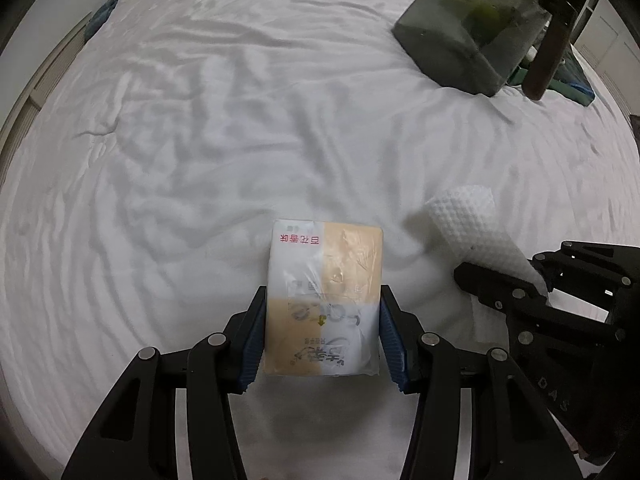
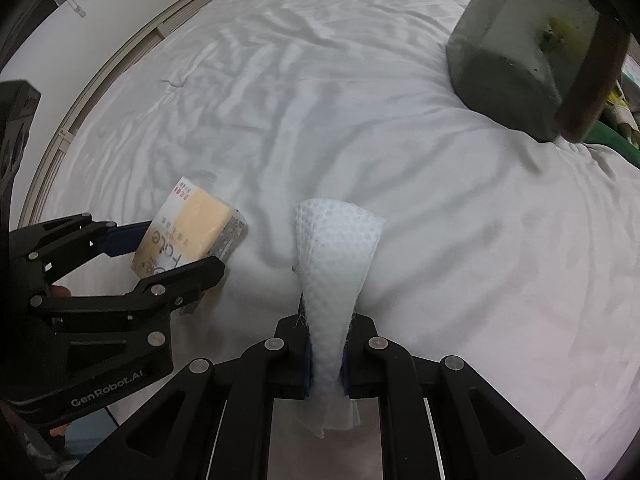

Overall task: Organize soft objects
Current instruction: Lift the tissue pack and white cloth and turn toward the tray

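My left gripper [image 1: 323, 312] is shut on a tissue pack [image 1: 325, 292], a soft plastic-wrapped pack in tan and white with printed characters, held above the bed. The same tissue pack [image 2: 192, 228] and left gripper [image 2: 176, 248] show at the left of the right wrist view. My right gripper [image 2: 327, 344] is shut on a white waffle-textured cloth [image 2: 335, 264], which fans out past the pads. In the left wrist view that cloth [image 1: 472, 224] sticks out of the right gripper [image 1: 520, 280] at the right edge.
A wrinkled white bed sheet [image 1: 240, 120] fills both views. A dark grey translucent bin [image 1: 460, 32] with something green inside stands at the far right, seen also as the bin [image 2: 516, 52]. A brown post [image 1: 548, 52] rises beside it. The bed's edge curves along the left.
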Action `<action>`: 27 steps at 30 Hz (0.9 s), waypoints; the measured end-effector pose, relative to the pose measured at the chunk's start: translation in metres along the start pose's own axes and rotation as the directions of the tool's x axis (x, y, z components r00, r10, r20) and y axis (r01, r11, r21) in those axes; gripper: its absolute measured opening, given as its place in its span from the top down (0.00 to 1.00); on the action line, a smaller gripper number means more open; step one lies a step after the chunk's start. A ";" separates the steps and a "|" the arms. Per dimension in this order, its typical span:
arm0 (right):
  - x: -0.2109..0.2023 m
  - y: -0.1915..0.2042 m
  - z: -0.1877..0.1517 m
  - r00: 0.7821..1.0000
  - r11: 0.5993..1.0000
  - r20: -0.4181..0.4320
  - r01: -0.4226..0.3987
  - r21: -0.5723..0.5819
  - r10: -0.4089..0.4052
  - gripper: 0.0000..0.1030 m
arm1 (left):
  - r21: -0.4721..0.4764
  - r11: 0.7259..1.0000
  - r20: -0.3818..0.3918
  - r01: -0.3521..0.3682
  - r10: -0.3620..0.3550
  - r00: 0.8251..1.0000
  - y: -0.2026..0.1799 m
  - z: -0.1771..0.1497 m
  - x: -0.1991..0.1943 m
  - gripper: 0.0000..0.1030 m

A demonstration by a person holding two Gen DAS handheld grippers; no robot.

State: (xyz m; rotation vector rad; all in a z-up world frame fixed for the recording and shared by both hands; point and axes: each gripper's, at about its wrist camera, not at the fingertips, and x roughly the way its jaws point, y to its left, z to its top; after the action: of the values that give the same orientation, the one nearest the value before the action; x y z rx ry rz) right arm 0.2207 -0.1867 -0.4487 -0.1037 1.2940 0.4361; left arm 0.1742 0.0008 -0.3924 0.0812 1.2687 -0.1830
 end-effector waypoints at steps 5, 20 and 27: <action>-0.009 -0.010 -0.003 1.000 1.000 0.003 -0.005 -0.004 0.005 0.91 | 0.012 1.000 -0.005 -0.004 0.004 1.000 -0.026 0.012 0.007 0.56; -0.040 -0.069 -0.030 1.000 0.999 0.005 -0.009 0.046 0.009 0.91 | 0.074 0.997 -0.030 0.021 -0.019 0.999 -0.108 0.035 0.027 0.56; -0.068 -0.112 -0.053 1.000 0.996 0.007 0.017 0.091 -0.017 0.91 | 0.149 0.986 -0.039 0.074 -0.069 0.997 -0.168 0.049 0.028 0.56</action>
State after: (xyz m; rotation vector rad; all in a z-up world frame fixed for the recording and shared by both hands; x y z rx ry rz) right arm 0.2002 -0.3227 -0.4174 -0.0367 1.3024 0.3625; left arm 0.1976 -0.1747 -0.3978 0.1687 1.2912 -0.3404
